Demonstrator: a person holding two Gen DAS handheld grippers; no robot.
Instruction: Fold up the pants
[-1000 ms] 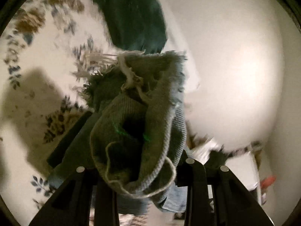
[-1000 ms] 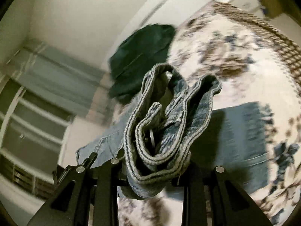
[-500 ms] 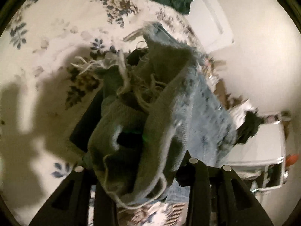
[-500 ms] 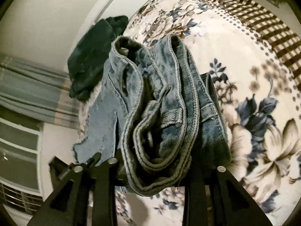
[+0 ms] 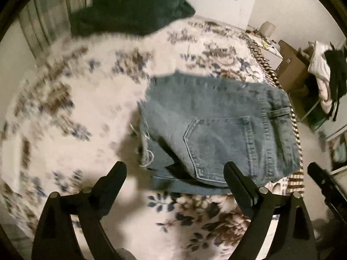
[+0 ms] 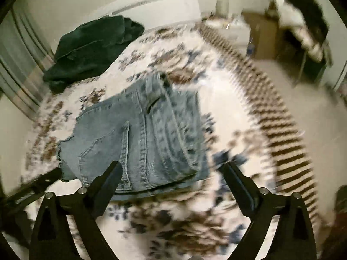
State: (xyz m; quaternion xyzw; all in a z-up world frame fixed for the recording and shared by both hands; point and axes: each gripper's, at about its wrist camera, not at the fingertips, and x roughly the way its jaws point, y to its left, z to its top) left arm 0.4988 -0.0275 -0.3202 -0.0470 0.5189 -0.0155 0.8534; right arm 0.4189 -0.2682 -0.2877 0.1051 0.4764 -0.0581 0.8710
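Both tools, left (image 5: 175, 170) and right (image 6: 171, 171), now gape, having released the folded jeans (image 5: 219, 134) onto the bedspread (image 5: 71, 112).

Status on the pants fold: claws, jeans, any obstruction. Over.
Left claw open, empty. Right claw open, empty. Jeans folded, flat on floral bedspread. Dark green garment farther back, apart.

bed: floral bedspread (image 5: 91, 112) with striped border (image 6: 279, 130) | head end: dark green garment (image 5: 128, 8) by white headboard (image 5: 216, 2) | left: curtain (image 6: 19, 60), pale wall | right: cardboard box (image 5: 292, 67), chair heaped with clothes (image 5: 325, 69), pale floor (image 6: 308, 99) | light: warm, dim
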